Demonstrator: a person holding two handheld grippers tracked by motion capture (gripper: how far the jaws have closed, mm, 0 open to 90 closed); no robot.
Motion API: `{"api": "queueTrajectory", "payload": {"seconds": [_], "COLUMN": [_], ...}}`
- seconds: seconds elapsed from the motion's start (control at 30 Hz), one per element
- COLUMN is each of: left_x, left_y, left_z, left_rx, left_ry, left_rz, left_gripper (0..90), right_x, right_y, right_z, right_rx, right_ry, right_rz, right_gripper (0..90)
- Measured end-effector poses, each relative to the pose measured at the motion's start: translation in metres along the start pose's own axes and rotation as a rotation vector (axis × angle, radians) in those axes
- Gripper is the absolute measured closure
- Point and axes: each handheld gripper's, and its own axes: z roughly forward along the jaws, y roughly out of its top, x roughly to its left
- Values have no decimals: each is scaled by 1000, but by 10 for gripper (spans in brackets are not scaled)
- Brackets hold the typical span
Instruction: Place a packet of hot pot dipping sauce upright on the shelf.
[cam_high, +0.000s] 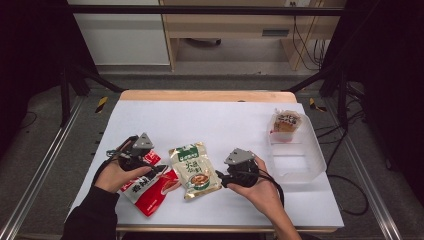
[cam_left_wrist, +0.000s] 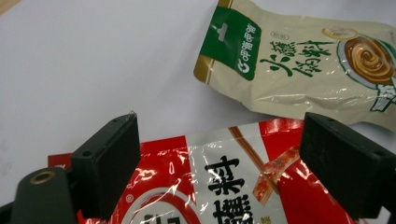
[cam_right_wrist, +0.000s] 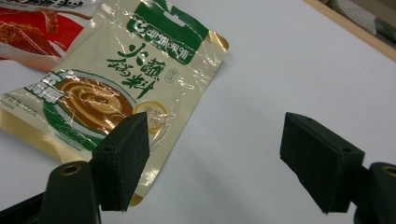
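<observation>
High view: clear plastic bin (cam_high: 298, 160) on tabletop (cam_high: 210, 120) holds one snack packet (cam_high: 285, 122). Left gripper (cam_left_wrist: 219, 163) fingers spread over red pouch (cam_left_wrist: 224, 182); right gripper (cam_right_wrist: 215, 163) fingers spread beside beige pouch (cam_right_wrist: 126, 79).

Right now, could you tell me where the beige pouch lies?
High view: the beige pouch lies front-centre on the table, between the red pouch and right tongs.

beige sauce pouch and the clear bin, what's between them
In the high view the right gripper and its hand sit between the beige pouch and the clear bin.
</observation>
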Motion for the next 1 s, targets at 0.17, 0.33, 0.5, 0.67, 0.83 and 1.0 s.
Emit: {"api": "queueTrajectory", "payload": {"seconds": [0.17,0.33,0.5,0.67,0.83,1.0], "left_x": [0,5,5,2,-1,0], "left_y": [12,18,21,22,21,19], "left_z": [8,22,33,41,48,56], "left_rx": [11,14,39,58,81,104], "left_ry": [-40,-88,-106,-114,-123,-133], "left_rz": [11,-6,3,10,15,2], "left_gripper": [138,143,144,147,195,262], "right_x": [5,4,6,8,7,8], "right_y": [-6,-9,-12,-12,-14,-15], "right_z": [3,5,7,9,10,12], "right_rx": [19,33,49,60,67,76], "right_ry": [-1,-10,-4,-6,-4,-3], "right_rz": [1,-5,-21,-29,-31,-35], "right_gripper": [244,244,243,243,243,242]}}
